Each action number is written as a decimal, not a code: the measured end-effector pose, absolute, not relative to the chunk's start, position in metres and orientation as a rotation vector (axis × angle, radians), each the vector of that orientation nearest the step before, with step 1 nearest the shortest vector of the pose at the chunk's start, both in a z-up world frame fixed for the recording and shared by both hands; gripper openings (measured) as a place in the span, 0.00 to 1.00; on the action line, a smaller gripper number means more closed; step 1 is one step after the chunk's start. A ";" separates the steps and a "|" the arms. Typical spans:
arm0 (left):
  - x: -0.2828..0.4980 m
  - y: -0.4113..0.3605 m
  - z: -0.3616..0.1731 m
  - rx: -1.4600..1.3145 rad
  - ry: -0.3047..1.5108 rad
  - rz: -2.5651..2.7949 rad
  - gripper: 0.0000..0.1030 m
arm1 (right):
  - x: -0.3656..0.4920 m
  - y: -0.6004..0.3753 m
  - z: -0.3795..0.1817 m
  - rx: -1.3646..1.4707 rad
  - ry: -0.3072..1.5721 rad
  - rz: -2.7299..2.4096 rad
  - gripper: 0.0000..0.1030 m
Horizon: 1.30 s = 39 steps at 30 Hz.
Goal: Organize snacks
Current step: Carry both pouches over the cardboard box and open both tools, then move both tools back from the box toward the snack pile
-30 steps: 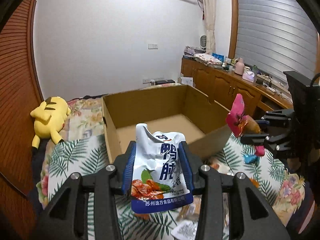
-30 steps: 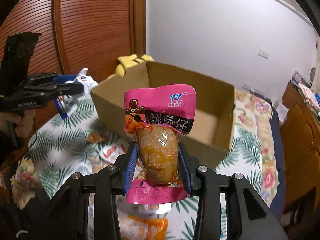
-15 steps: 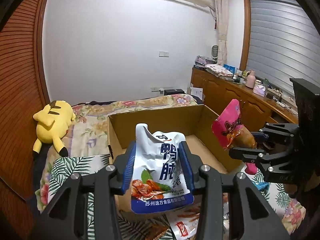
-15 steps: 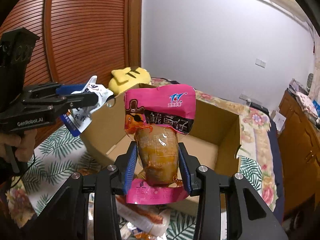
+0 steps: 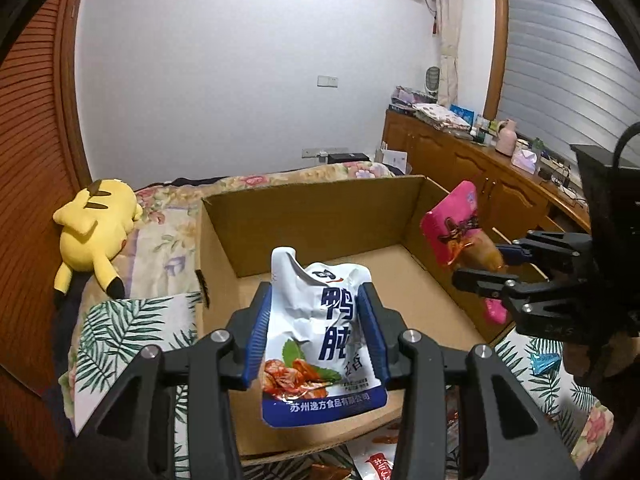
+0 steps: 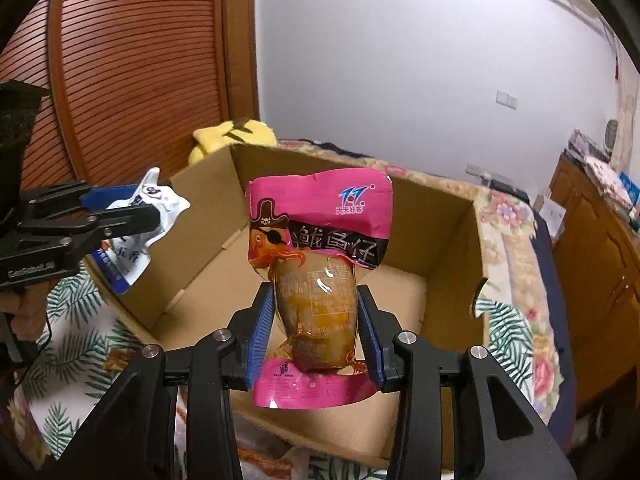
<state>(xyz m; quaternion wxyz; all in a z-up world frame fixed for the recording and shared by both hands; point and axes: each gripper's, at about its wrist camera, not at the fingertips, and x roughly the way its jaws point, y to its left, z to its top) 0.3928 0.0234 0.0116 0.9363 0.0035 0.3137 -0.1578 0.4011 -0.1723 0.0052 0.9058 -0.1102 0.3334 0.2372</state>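
Snack packets, two: white packet [image 5: 320,332] gripped by left claw [image 5: 316,336], pink packet [image 6: 320,280] by right claw [image 6: 316,334].

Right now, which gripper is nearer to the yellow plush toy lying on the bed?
Left. The left gripper holds its pouch by the box side facing the yellow plush toy; the right gripper is at the opposite side.

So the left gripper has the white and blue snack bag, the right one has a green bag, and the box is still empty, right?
Almost. The right gripper holds a pink snack bag, not green; the right wrist view shows it. The left gripper does hold the white and blue bag, and the cardboard box looks empty.
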 end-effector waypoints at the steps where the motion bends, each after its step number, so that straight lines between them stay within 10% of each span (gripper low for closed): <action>1: 0.394 0.023 0.009 0.006 0.647 -0.324 0.40 | 0.402 -0.173 0.001 -0.225 0.696 0.495 0.40; 39: 0.300 0.009 0.012 0.070 0.629 -0.410 0.57 | 0.313 -0.216 0.030 -0.079 0.664 0.522 0.57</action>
